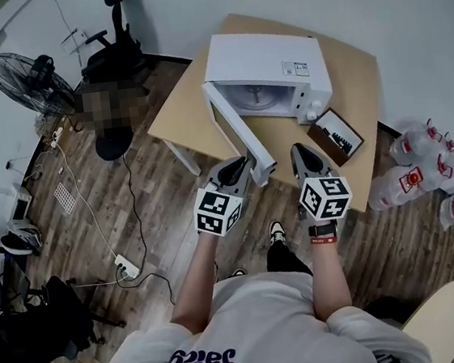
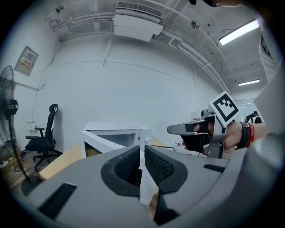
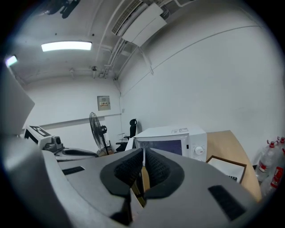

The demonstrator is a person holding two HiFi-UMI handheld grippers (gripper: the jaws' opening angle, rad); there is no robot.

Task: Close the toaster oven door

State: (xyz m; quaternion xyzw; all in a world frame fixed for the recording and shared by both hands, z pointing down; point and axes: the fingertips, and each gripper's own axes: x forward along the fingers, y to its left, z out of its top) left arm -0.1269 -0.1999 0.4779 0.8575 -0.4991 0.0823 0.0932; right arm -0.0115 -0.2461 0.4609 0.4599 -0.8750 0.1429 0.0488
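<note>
The toaster oven (image 1: 267,66) sits on a light wooden desk (image 1: 358,80) near the wall, white, with its chamber facing the person. Its door (image 1: 239,130) is open: hinged at the oven's left front corner, it swings out wide from the oven toward the person, so its free end reaches almost to the desk's near edge. The pale inside of the oven shows behind it.

The left gripper (image 1: 239,165) is level with the door's free end, on the door's outer side and just beside it. Its jaws stand a little apart, a thin slit between the pads. A strip of the white door shows through that slit, but I cannot tell whether the pads touch it.

The right gripper (image 1: 302,152) is on the other side of the door's free end, in front of the oven's control panel and over the desk. Its jaws are closed together with nothing between them.

To the right of the oven, a dark-framed picture (image 1: 337,136) lies flat on the desk. Further right of the oven, clear plastic bottles (image 1: 420,164) with red labels lie on the wooden floor (image 1: 93,224). Left of the oven, off the desk, stand a black office chair (image 1: 114,47) and a floor fan (image 1: 23,74).
</note>
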